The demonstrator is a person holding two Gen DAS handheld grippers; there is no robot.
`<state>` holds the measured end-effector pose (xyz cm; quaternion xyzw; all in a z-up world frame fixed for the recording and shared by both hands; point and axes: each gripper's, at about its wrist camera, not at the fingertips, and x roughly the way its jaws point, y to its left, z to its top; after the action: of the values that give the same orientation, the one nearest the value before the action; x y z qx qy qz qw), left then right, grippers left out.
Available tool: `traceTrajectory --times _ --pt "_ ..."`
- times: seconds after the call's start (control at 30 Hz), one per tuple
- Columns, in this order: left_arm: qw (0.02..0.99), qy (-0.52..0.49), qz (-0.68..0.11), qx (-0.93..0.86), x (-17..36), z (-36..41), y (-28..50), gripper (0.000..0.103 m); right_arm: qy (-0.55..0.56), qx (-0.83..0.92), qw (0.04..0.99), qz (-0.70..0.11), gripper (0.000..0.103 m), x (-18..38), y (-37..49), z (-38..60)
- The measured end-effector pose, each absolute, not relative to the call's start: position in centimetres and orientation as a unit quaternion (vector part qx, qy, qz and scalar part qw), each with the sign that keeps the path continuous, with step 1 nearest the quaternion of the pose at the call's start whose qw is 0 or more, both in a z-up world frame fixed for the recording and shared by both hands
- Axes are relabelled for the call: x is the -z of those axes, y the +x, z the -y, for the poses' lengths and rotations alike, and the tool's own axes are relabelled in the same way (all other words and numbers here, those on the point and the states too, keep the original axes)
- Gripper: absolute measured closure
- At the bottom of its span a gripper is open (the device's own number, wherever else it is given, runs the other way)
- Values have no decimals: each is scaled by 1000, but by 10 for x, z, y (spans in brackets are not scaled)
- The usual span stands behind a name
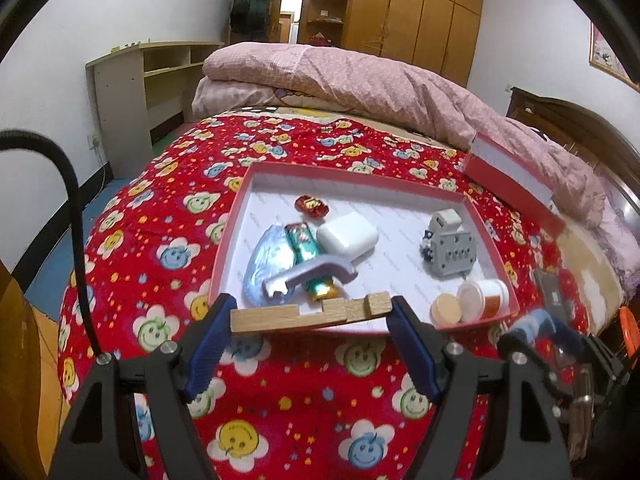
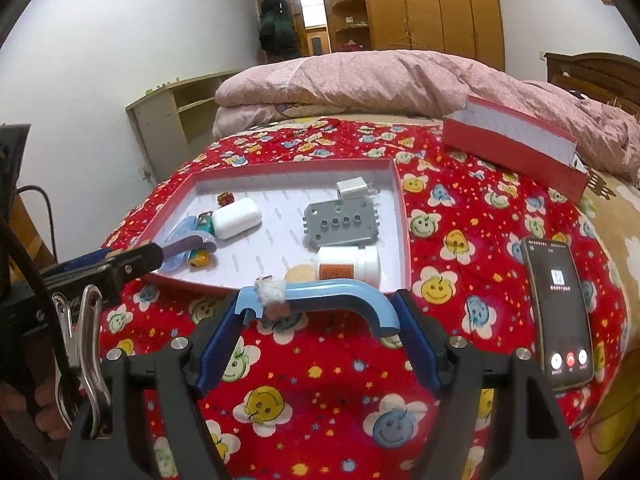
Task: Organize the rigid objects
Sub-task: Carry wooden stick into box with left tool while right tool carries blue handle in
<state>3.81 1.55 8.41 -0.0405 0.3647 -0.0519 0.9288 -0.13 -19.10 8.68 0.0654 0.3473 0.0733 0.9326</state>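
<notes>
- The left hand-held gripper is clamped on a notched wooden block, held crosswise just over the near rim of the red tray on the bed.
- The right hand-held gripper grips a curved blue plastic piece by its ends, near the tray's front edge.
- Both look light and stiff; the end-to-end holds seem secure, though the smooth plastic could slip.

Bed covered by a red blanket printed with smiley-face flowers. Lying directly on it: a shallow open red cardboard box with white lining; its red lid, propped against a folded pink quilt; a black smartphone, screen lit, right of the box.
</notes>
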Motion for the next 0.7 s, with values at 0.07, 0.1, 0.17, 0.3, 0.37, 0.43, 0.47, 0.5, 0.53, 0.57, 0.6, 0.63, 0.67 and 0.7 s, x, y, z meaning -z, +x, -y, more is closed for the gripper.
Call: traceTrajectory --times 0.07,0.1,0.17,0.3,0.37,0.43,0.47,0.5,0.53,0.57,0.6,0.63,0.67,0.7 --pt "929 -38 -364 55 -86 -13 45 22 62 -77 933 -347 28 -89 2 191" --pt "929 -37 -364 56 -87 -12 48 22 61 -79 932 -348 28 -90 4 192" --pt "930 -34 -362 55 -88 -10 54 22 64 -86 930 -351 28 -92 9 193" --pt "928 -33 -366 58 -86 -7 66 22 61 -95 928 -354 28 -97 21 193" --pt "927 -32 -370 60 -82 -4 71 22 58 -97 928 -354 28 -99 28 193" --pt "925 -28 -373 60 -78 -1 75 22 55 -99 928 -355 28 -103 37 193" --pt "925 -26 -375 59 -75 1 78 22 54 -99 928 -355 28 -104 41 193" --pt "924 -25 -376 59 -73 1 79 22 51 -99 928 -356 28 -105 47 193" --pt "924 -24 -377 59 -70 2 81 22 49 -100 928 -356 28 -106 51 193" --pt "924 -23 -378 59 -68 3 84 22 46 -100 928 -357 28 -106 54 192" --pt "923 -24 -378 60 -67 4 86 22 41 -101 927 -358 28 -107 60 191" --pt "923 -25 -378 60 -66 4 88 22 38 -103 927 -360 28 -107 65 189" --pt "923 -27 -379 60 -64 4 91 22 34 -104 926 -361 28 -107 70 188" --pt "923 -28 -380 60 -63 4 93 22 32 -106 925 -363 28 -107 75 187"
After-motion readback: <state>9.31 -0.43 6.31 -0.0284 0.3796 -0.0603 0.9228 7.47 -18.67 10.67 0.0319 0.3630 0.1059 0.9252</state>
